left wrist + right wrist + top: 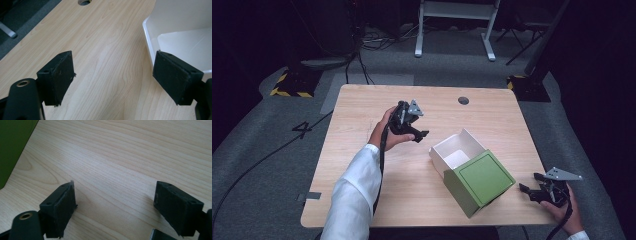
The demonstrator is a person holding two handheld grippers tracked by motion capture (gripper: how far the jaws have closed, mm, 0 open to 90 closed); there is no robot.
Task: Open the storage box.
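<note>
A white open box (457, 151) lies near the table's middle, and a green lid (481, 180) leans over its near right part. My left gripper (420, 135) hovers just left of the box, held open with nothing between its jaws. In the left gripper view my left gripper (113, 77) has bare wood between its pads, and the white box (180, 32) is at the upper right. My right gripper (531, 186) is open at the table's near right corner, right of the green lid. From the right gripper view, my right gripper (115, 206) frames bare wood, with the green lid (12, 147) at the left edge.
The wooden table (362, 150) has a round cable hole (463, 100) at its far side. That hole (84, 2) also appears at the top of the left gripper view. A white desk frame (457, 20) and cables lie on the grey floor beyond.
</note>
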